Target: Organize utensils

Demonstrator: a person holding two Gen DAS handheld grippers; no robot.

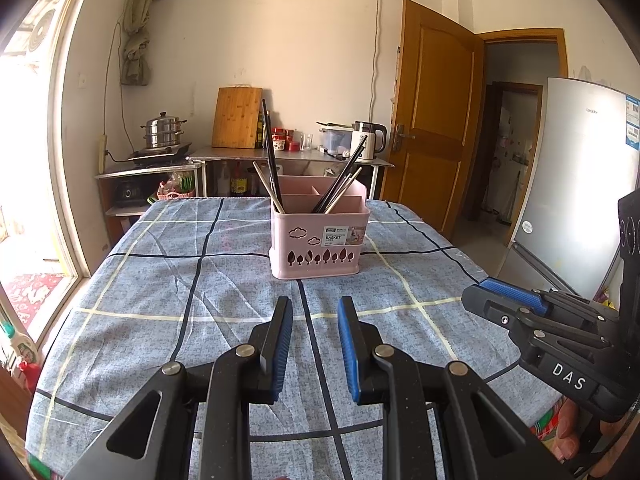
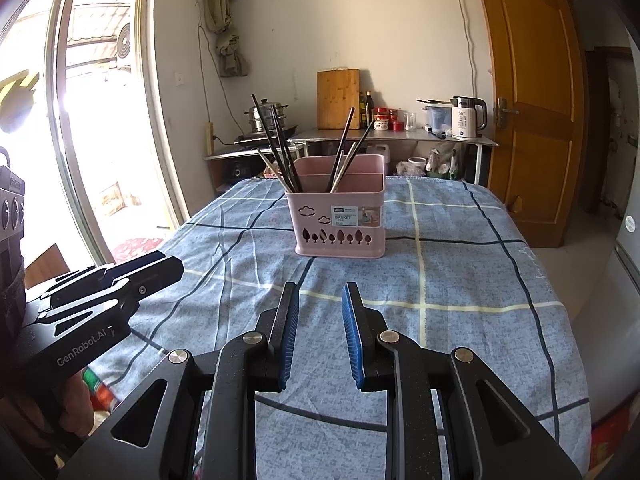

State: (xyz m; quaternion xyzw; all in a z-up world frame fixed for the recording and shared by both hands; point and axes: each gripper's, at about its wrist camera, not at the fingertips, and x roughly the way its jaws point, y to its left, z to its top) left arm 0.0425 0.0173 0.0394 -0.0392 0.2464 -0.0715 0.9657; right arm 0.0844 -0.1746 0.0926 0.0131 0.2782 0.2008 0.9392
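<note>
basket [image 1: 318,236]: pink, divided into compartments, upright on the worktop [image 1: 160,300], about mid-way across and toward the far end. Label on its front reads "BASKET".
chopsticks [image 1: 272,160]: all standing in the basket, in two bunches. Left bunch leans left, right bunch [image 1: 340,184] leans right. Mix of dark and pale sticks. Can't tell exactly which compartment each bunch sits in.
worktop: covered by a blue checked cloth, wrinkled; nothing else lies on it near the basket.
left gripper [image 1: 314,344]: hovers over the near part of the cloth, aimed at the basket, well apart from it. Fingers parted by a modest gap, nothing between them.
right gripper [image 2: 320,328]: beside the left one, same pose, also aimed at the basket and well short of it. Fingers parted by a similar gap, holding nothing.
cross-view: each gripper shows at the edge of the other's camera, right one [image 1: 516,304] and left one [image 2: 120,280].
background: counter [image 1: 288,156] against the far wall with cutting board [image 1: 237,118], kettle [image 1: 370,140], steamer pot [image 1: 164,130]; door [image 1: 436,120] and fridge [image 1: 580,184] on the right.
</note>
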